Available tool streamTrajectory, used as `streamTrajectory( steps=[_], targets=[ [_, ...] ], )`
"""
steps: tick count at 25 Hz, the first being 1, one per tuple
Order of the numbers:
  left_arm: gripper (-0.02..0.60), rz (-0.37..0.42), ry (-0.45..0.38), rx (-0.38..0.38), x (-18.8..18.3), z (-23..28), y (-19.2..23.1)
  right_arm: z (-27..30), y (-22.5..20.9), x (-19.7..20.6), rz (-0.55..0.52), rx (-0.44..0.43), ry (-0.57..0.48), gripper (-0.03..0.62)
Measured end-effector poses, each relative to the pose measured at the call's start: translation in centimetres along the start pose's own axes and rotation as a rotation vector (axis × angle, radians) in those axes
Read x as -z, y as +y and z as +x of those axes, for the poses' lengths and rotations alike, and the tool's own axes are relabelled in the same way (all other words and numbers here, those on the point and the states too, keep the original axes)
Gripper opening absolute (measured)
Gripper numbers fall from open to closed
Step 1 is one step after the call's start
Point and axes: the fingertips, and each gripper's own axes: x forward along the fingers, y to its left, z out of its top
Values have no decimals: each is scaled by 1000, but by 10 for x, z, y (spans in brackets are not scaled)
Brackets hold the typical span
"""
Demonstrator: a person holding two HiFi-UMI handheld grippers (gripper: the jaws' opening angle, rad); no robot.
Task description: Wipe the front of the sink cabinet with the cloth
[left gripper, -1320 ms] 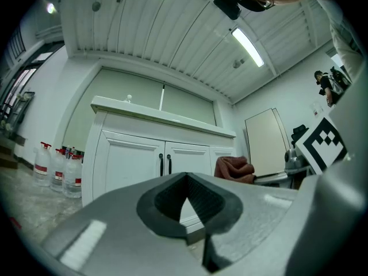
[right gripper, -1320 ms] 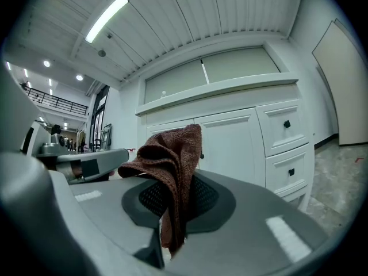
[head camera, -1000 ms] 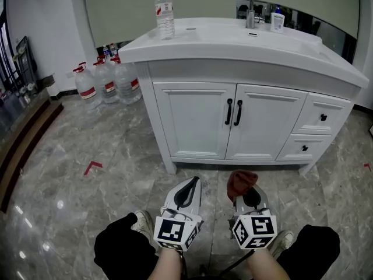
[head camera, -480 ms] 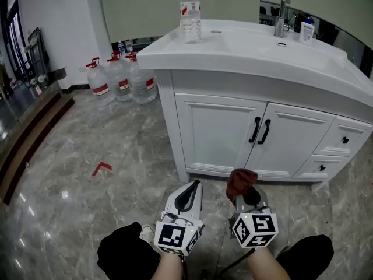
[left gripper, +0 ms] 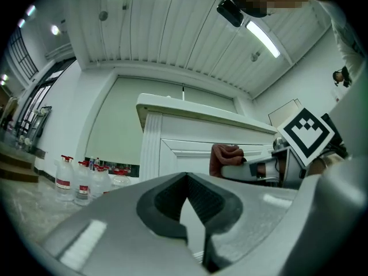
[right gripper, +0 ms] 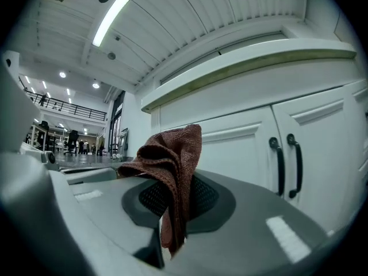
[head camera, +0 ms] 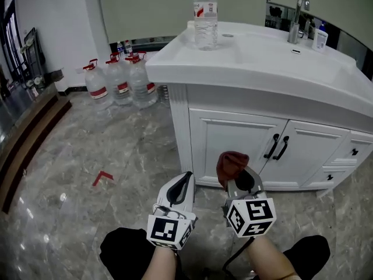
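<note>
The white sink cabinet (head camera: 233, 147) stands just ahead, its left door facing me. My right gripper (head camera: 237, 178) is shut on a reddish-brown cloth (head camera: 231, 161), which bunches up above the jaw tips, a short way in front of that door. In the right gripper view the cloth (right gripper: 172, 163) hangs clamped between the jaws of the right gripper (right gripper: 171, 229), with the cabinet's doors (right gripper: 241, 148) and black handles (right gripper: 287, 163) behind. My left gripper (head camera: 184, 181) is shut and holds nothing, level with the right one. From the left gripper (left gripper: 187, 178) I see the cloth (left gripper: 224, 157) at the right.
A clear water bottle (head camera: 206, 16) stands on the countertop, a faucet (head camera: 298, 17) farther right. Several large water jugs (head camera: 116, 80) sit on the marble floor left of the cabinet. Two drawers (head camera: 349, 153) are at the cabinet's right. A red floor mark (head camera: 103, 177) lies left.
Both grippers have come closer to the cabinet and toward its left door. The right gripper has risen a little with the cloth still in it.
</note>
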Motion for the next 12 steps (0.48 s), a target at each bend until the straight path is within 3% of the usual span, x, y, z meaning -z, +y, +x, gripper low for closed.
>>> streamTrajectory(
  steps=[9, 12],
  targets=[
    [2, -16, -5, -18, 8, 18, 59, 88, 41, -29, -34, -62, -27, 78],
    [0, 17, 18, -22, 17, 15, 64, 109, 56, -41, -57, -95, -42, 78]
  ],
)
